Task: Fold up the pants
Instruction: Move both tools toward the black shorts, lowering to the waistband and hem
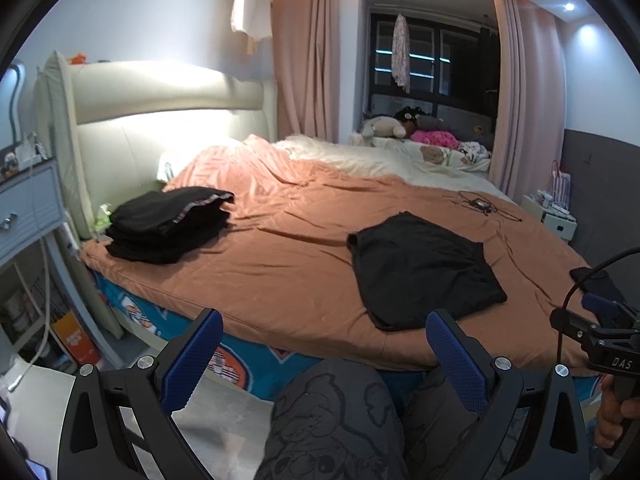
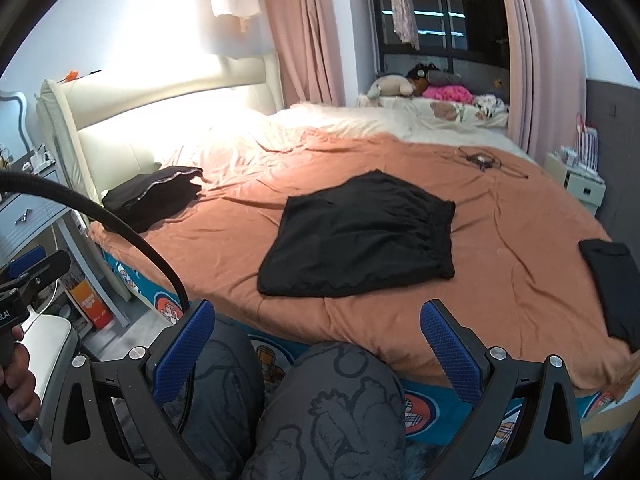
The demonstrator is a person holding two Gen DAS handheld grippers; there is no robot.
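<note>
Folded black pants (image 1: 424, 270) (image 2: 360, 240) lie flat on the orange bedspread (image 1: 288, 256) (image 2: 520, 216), near the bed's front edge. A stack of folded black garments (image 1: 168, 222) (image 2: 156, 194) sits at the left by the headboard. My left gripper (image 1: 324, 344) hangs open below the bed's edge, over the person's knee, with nothing between its blue pads. My right gripper (image 2: 318, 336) is open too, short of the pants and empty. In the left wrist view the right gripper (image 1: 604, 320) shows at the right edge, held by a hand.
Another dark garment (image 2: 612, 284) lies on the bed's right side. A tangle of cables (image 1: 480, 202) (image 2: 482, 160) rests farther back. The person's patterned knees (image 2: 328, 408) are below the grippers. A nightstand (image 1: 28, 204) stands at the left, a small white cabinet (image 2: 576, 178) at the right.
</note>
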